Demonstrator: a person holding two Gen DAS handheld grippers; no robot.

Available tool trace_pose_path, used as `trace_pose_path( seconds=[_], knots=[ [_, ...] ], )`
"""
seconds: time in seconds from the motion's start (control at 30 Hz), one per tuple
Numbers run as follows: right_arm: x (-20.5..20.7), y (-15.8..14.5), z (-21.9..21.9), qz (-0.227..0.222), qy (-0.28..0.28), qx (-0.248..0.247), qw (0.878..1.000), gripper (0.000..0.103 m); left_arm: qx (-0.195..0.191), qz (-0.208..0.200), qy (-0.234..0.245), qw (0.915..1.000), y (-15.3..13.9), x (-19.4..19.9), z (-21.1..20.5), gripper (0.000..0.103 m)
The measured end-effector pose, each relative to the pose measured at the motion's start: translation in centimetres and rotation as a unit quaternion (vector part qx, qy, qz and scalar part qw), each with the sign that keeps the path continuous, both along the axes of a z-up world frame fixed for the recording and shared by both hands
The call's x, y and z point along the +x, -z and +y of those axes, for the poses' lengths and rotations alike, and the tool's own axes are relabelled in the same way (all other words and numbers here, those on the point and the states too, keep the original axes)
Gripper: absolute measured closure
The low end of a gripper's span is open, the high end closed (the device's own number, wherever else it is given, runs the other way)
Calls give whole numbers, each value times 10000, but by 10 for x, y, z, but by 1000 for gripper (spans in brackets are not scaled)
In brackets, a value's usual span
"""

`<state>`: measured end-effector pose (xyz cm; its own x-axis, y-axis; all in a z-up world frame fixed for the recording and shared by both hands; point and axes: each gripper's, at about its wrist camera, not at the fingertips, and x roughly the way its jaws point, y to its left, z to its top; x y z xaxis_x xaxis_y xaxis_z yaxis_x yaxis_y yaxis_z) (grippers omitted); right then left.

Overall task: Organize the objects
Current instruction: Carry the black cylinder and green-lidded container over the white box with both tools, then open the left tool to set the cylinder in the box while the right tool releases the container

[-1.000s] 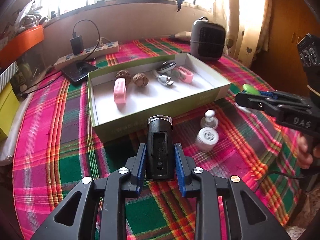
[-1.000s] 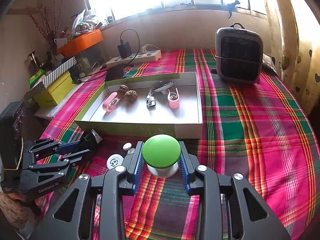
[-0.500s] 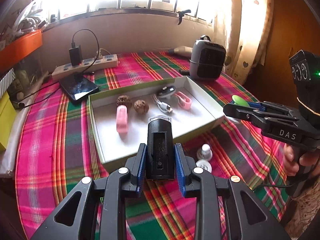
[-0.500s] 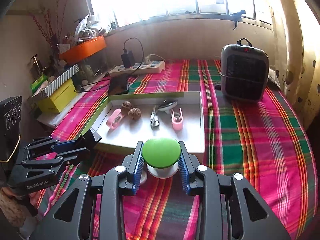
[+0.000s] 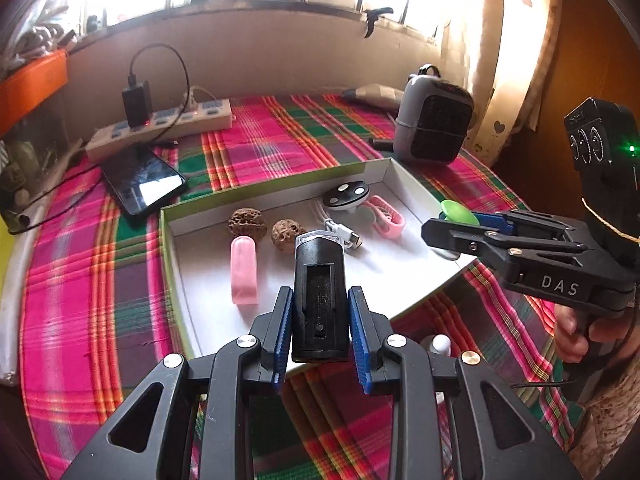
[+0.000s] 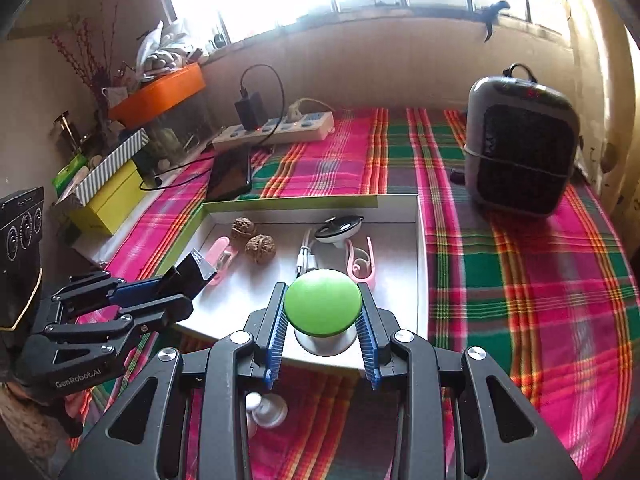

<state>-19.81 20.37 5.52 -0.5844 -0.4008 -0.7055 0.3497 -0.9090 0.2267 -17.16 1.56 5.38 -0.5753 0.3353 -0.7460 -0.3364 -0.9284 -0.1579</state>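
Note:
My left gripper (image 5: 319, 312) is shut on a black oblong device (image 5: 319, 292) and holds it above the near edge of the white tray (image 5: 404, 176). My right gripper (image 6: 322, 322) is shut on a green-capped white knob (image 6: 322, 306), held over the tray's near edge (image 6: 420, 240). The tray holds two walnuts (image 5: 247, 222), a pink clip (image 5: 244, 276), a white cable (image 5: 340, 234), a black-and-white disc (image 5: 346, 196) and a pink loop (image 5: 386, 218). The right gripper also shows in the left wrist view (image 5: 452, 226), the left gripper in the right wrist view (image 6: 180, 284).
A small white knob (image 6: 266, 408) stands on the plaid cloth (image 6: 520, 280) below the right gripper. A grey heater (image 6: 522, 148) stands at the back right. A phone (image 5: 144, 184), a power strip (image 5: 160, 132) and boxes (image 6: 108, 196) lie at the back left.
Both grippers have risen and moved forward with their loads, from over the cloth to above the tray's near edge. The small white objects on the cloth now lie under the grippers.

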Motion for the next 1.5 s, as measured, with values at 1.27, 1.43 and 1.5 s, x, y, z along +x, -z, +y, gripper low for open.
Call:
trace_pose_path(
  seconds=[1.27,1.43,1.5],
  knots=[
    [-47,39,-22,89,-170,746,9970,69,-184,-418,-196,9988,33,-48,3,77],
    [-45,38,-22,116,-163,688,9974,63,-188,-415,-191,9988,33,-47,4,76],
    [-44,37,-23,130,-162,684,9974,59,-188,-413,-180,9988,32,-47,4,74]
  ],
)
